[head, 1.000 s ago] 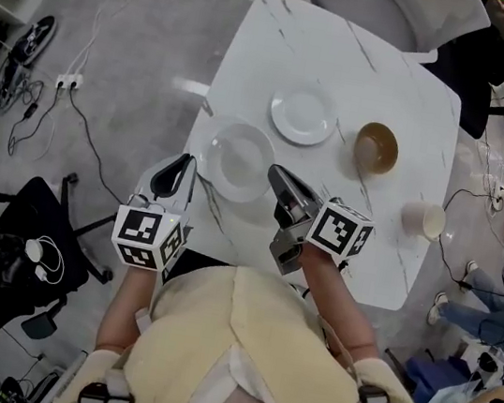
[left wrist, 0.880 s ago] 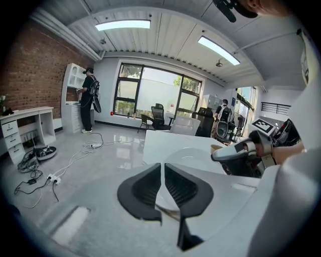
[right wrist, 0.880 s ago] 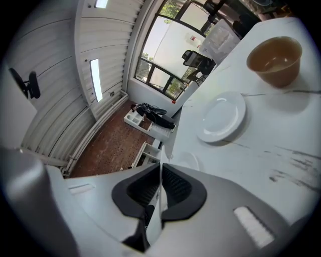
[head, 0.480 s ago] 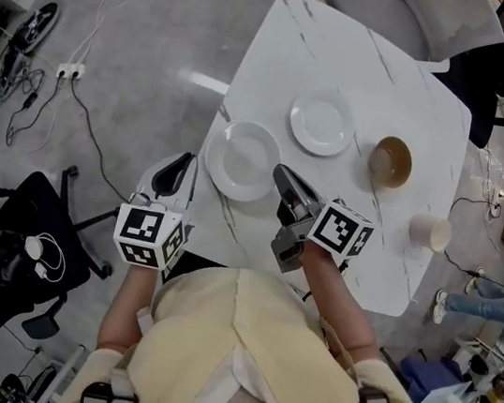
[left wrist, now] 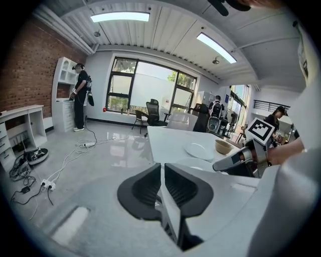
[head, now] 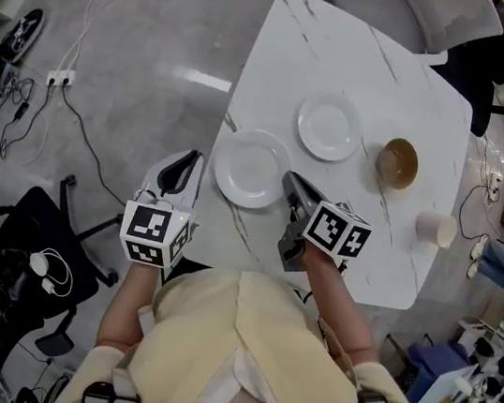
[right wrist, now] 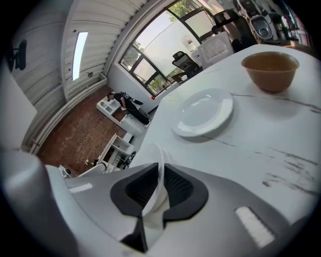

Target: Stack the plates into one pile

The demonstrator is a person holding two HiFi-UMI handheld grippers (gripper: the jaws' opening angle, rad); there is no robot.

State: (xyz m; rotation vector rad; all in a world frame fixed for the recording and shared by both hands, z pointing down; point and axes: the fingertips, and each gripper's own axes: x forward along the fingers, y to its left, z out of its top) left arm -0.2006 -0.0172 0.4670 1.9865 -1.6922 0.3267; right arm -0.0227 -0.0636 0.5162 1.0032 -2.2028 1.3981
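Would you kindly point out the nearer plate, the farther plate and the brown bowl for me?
nearer plate (head: 249, 169), head view, the middle of its well.
farther plate (right wrist: 203, 113), right gripper view, the middle of its well.
brown bowl (head: 398, 162), head view, its inside bottom.

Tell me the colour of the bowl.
Tan-brown; the bowl shows best in the right gripper view.

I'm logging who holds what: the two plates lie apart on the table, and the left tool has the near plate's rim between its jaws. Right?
No: the right tool has the rim of the near plate between its jaws, which have just been opening, as the right gripper view shows. It and the far plate do lie apart on the table.
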